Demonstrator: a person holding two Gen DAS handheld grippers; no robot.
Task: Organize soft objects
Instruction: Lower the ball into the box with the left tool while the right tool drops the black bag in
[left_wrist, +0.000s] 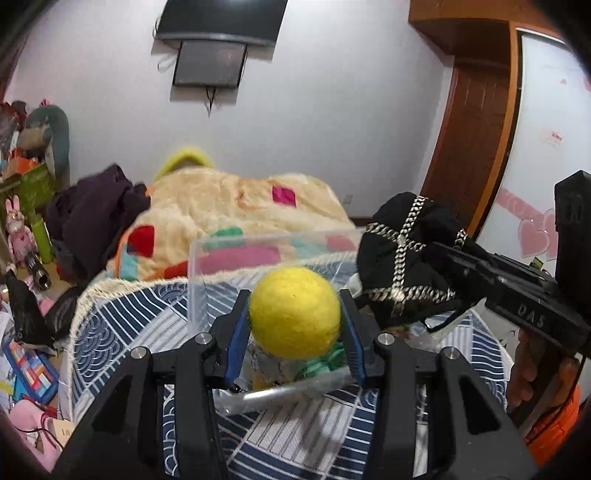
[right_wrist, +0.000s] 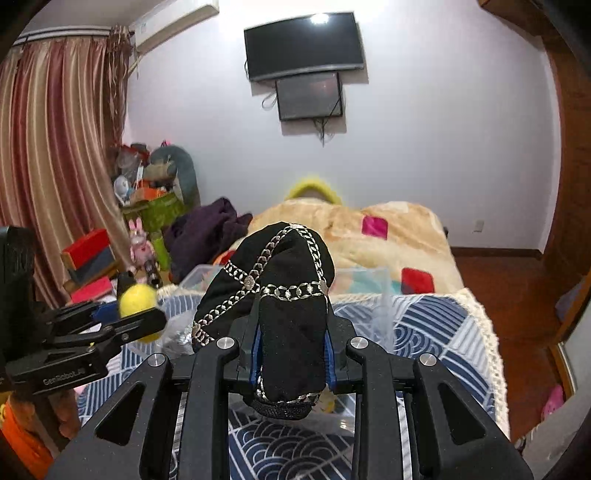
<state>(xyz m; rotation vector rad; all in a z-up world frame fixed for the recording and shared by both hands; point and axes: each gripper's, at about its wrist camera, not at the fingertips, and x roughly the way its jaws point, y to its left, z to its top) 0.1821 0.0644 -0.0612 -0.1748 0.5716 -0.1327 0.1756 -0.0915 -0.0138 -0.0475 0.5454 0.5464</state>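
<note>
My left gripper (left_wrist: 295, 314) is shut on a yellow felt ball (left_wrist: 294, 312) and holds it above a clear plastic box (left_wrist: 207, 266) on the patterned blue cloth. The ball also shows in the right wrist view (right_wrist: 136, 295), held by the left gripper (right_wrist: 136, 314). My right gripper (right_wrist: 293, 332) is shut on a black cloth with silver chain trim (right_wrist: 280, 280), lifted above the cloth-covered surface. The black cloth (left_wrist: 402, 254) hangs from the right gripper (left_wrist: 436, 247) at the right of the left wrist view.
The blue and white patterned cloth (left_wrist: 122, 325) covers the surface under both grippers. Behind lies a bed with a cream blanket (right_wrist: 388, 236) and a dark purple garment (right_wrist: 207, 229). Toys and boxes (right_wrist: 147, 199) crowd the left floor. Green and crumpled items lie in the box.
</note>
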